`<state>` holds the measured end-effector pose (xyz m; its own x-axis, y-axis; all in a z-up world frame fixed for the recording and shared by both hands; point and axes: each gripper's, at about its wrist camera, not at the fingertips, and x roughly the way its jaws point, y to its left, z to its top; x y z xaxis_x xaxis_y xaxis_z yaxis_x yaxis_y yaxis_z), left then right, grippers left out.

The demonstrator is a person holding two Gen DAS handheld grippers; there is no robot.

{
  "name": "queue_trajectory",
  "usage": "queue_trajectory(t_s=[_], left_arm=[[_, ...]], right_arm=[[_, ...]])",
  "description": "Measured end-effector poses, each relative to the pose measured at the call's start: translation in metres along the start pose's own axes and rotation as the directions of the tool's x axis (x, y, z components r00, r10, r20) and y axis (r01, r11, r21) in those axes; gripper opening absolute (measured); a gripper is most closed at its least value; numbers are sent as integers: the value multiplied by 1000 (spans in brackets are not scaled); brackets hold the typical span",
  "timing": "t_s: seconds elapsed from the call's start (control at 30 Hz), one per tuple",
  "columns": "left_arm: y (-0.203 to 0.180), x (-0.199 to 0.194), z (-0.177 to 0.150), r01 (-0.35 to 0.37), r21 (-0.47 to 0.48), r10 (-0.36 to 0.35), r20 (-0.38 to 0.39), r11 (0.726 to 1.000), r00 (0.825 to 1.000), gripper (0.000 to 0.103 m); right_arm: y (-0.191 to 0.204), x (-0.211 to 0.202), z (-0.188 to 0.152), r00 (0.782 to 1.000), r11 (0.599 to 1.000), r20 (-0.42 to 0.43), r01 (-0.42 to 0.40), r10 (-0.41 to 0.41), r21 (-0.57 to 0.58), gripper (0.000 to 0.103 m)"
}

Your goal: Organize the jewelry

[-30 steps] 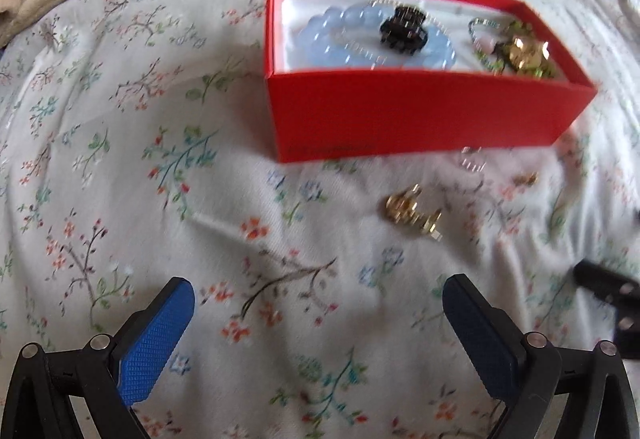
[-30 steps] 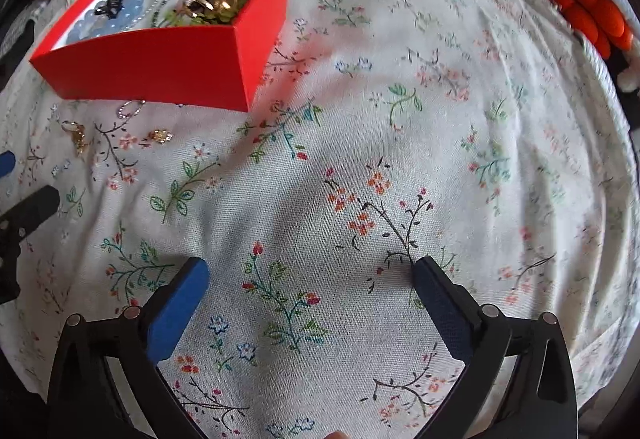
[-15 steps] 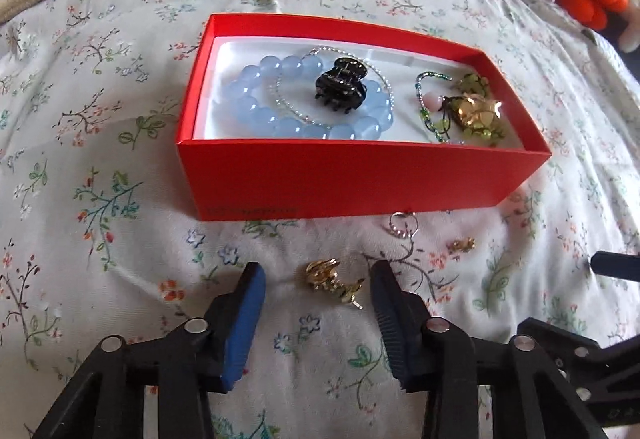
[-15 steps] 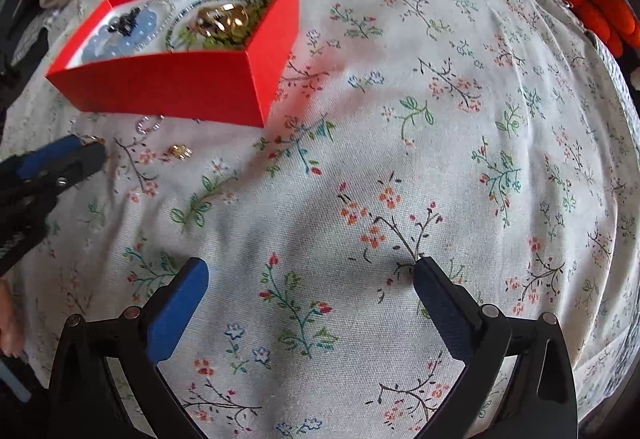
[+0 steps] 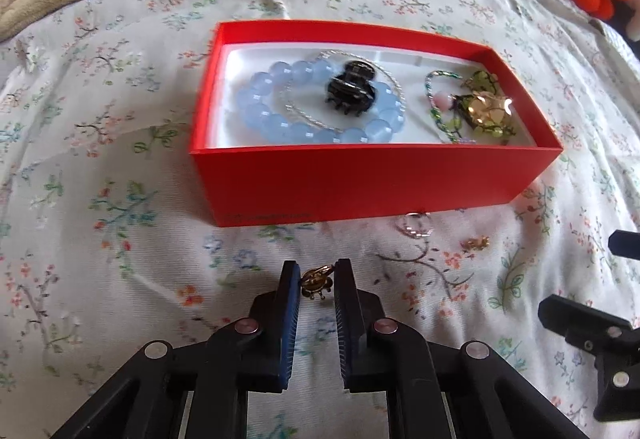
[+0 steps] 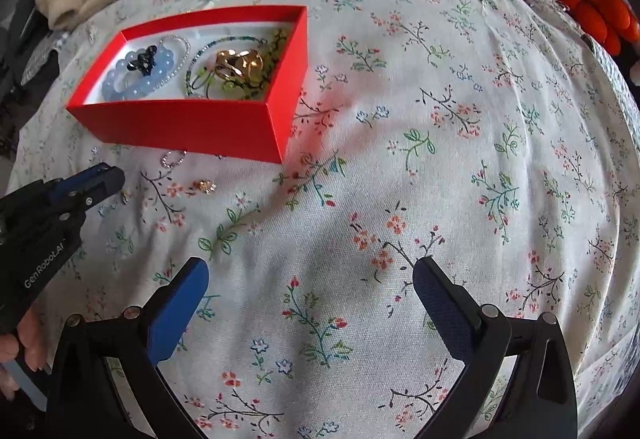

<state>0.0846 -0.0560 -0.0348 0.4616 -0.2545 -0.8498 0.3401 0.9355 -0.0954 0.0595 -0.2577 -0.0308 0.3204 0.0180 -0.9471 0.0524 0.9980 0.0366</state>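
Left wrist view: the left gripper (image 5: 317,281) points down at the floral bedspread (image 5: 100,179). Its jaws are closing, and a small gold earring (image 5: 316,282) sits between the blue pads at their tips; whether both pads already press on it cannot be told. At 12 o'clock from the earring stands the red box (image 5: 372,179), open at the top. Inside, a blue bead bracelet (image 5: 280,123) lies at the left with a black hair claw (image 5: 350,93) on top of it; a gold pendant with green beads (image 5: 486,111) lies at the right. On the bedspread at 1 o'clock from the gripper lie a small ring (image 5: 414,225), just beside the box wall, and a second gold piece (image 5: 476,242) beyond it.

Right wrist view: the right gripper (image 6: 310,289) hovers over bare bedspread with its fingers wide apart and nothing between them. The red box (image 6: 188,125) lies at 11 o'clock. The left gripper (image 6: 108,179) enters at 9 o'clock, its tips down on the fabric. The ring (image 6: 173,158) and gold piece (image 6: 206,185) lie between box and grippers.
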Motion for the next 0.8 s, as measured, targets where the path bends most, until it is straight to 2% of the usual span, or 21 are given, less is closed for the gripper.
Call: queue_trajectory(t_s=[0.17,0.37,0.5,0.67,0.8], left_arm=[[17,-7,-2,-21,-22,21,-5,1000,1000,12],[35,-15,-9,-30,-40,30,-11,999,999,12],[42,-18,-12,-35,-42,35,-14,998,999,12],[52,-20,-15,-38,-52,37,-24,998,999,12],[59,-21,-16,-38,-63,36,-27,997,999,12]], right_arm=[[10,3,7,1000,1000,9,-7,8,-10,102],[35,9,-7,1000,999,7,-26,26,-26,90],[45,11,1,999,999,17,-50,50,-15,81],[57,11,12,995,996,51,-89,88,5,76],[68,17,23,991,992,56,-126,125,18,67]])
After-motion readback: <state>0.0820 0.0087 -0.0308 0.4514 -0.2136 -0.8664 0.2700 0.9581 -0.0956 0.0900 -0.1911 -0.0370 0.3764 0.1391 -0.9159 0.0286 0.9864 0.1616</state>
